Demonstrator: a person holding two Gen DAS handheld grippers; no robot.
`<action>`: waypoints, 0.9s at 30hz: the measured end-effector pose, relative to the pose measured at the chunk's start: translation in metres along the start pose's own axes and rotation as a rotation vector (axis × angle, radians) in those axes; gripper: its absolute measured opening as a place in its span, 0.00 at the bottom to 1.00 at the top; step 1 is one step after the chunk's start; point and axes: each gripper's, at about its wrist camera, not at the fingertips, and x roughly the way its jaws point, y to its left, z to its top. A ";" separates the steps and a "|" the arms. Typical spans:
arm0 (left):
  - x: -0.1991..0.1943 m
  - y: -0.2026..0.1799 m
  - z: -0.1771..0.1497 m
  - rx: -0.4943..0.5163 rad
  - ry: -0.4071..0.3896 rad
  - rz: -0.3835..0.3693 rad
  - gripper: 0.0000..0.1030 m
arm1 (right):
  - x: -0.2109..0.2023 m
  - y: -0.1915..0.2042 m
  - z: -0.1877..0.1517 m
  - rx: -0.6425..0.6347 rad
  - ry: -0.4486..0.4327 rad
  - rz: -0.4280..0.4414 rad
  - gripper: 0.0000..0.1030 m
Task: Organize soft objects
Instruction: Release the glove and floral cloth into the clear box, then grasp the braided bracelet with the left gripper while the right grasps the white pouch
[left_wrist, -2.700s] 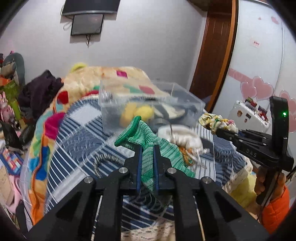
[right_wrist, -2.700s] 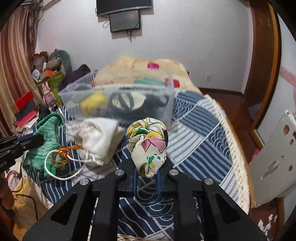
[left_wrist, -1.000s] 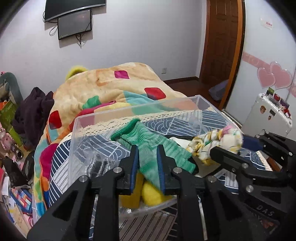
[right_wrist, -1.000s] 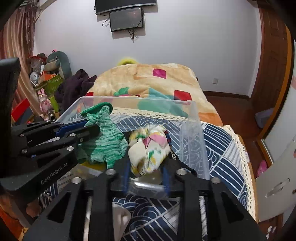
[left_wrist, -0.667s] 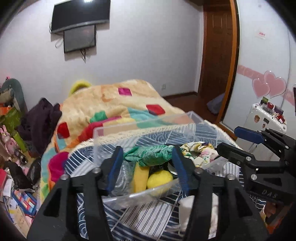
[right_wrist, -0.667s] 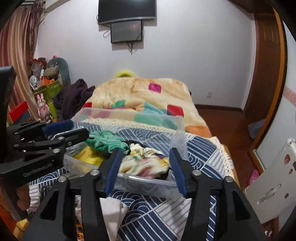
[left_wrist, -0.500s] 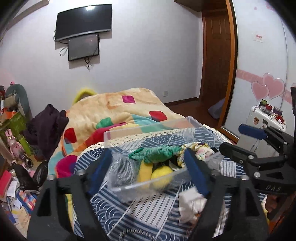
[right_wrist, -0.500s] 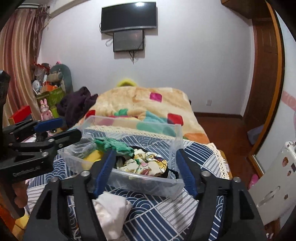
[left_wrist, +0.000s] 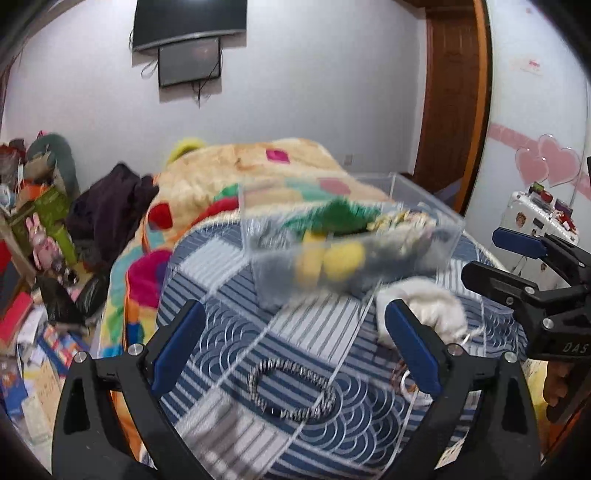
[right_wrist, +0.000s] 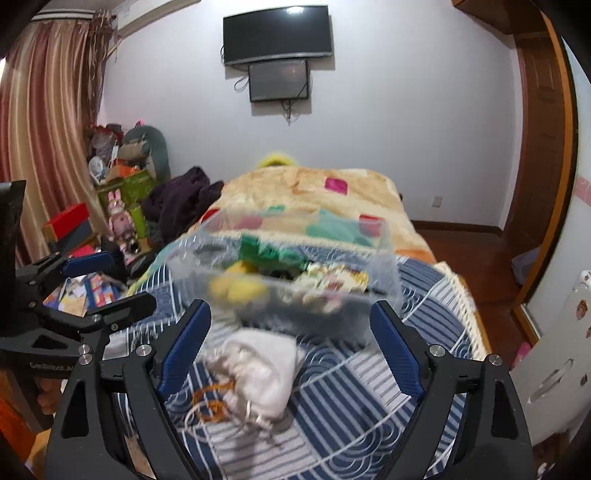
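Left gripper (left_wrist: 291, 343): I read its jaws as spread wide, blue pads far apart, nothing between them; it hangs above the near part of the bed.
Right gripper (right_wrist: 290, 343): also spread wide and holding nothing. I can see it from the left wrist view too, at the right edge, its two fingers parted.
Clear plastic bin (left_wrist: 448, 236): sits on the blue patterned bedspread (left_wrist: 236, 266), beyond both grippers — blurred in both views, so I can't make out fine detail.
Green knitted piece (left_wrist: 340, 214): inside the bin, lying on top toward the back.
Floral scrunchie (right_wrist: 334, 277): inside the bin, on its right side, just beside the green piece (pattern smeared by blur).
Yellow soft items (left_wrist: 332, 258): in the bin against the near wall; what they are I cannot tell.
White drawstring pouch (right_wrist: 258, 365): outside the bin, on the bedspread just in front of it, with an orange cord (right_wrist: 212, 397) trailing beside it. In the right wrist view it lies between the right gripper's open fingers, not pinched.
Black-and-white hair tie (left_wrist: 291, 391): flat on the bedspread, near the left gripper — well apart from the bin.
Colourful blanket (right_wrist: 306, 192): heaped on the bed behind the bin.
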 end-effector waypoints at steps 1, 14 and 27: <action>0.002 0.001 -0.004 -0.006 0.011 0.002 0.96 | 0.005 0.001 -0.003 0.001 0.016 0.004 0.84; 0.033 0.004 -0.056 -0.057 0.137 0.028 0.96 | 0.045 0.016 -0.040 0.013 0.202 0.082 0.84; 0.029 0.008 -0.059 -0.061 0.096 -0.009 0.66 | 0.046 0.017 -0.047 -0.036 0.216 0.057 0.35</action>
